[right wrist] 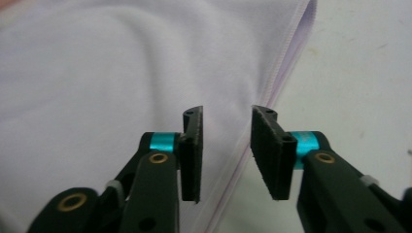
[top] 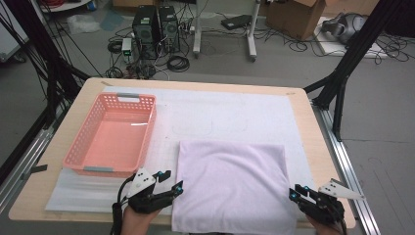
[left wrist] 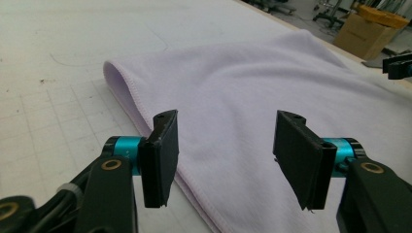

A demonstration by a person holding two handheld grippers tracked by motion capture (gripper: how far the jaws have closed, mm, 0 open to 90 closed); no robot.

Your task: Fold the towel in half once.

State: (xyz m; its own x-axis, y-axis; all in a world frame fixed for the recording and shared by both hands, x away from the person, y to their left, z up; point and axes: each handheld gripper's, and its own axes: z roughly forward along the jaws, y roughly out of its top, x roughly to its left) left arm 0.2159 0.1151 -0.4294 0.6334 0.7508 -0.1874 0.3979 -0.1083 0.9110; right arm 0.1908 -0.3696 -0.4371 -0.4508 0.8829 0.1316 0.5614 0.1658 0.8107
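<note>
1. Step in hand: judged to be the approach to a fold of the lilac cloth [top: 232, 183]. Both claws stand at its near corners and neither has taken hold.
2. Cloth position: it lies flat, apparently already doubled, on the white mat [top: 220, 110] covering the table [top: 303, 105], at the near centre. The pink basket [top: 85, 161] sits at about 10 o'clock from the cloth, apart from it and with nothing visible inside.
3. Left gripper [top: 169, 185]: jaws spread wide, holding nothing. In the left gripper view [left wrist: 226, 155] the cloth's hemmed left edge runs between the jaws, toward 11 o'clock, with the folded far corner beyond. Whether the pads touch the fabric cannot be told.
4. Right gripper [top: 297, 192]: jaws parted, more narrowly, holding nothing. In the right gripper view [right wrist: 226, 150] the cloth's stitched right edge passes up through the gap toward 1 o'clock, fabric to the left, bare mat to the right.
5. Next move, as a judgement: each claw needs to drop onto its edge, close on all layers, then lift evenly and carry toward 12 o'clock.
6. Risk noted: pinching only the top layer would open the fold.
</note>
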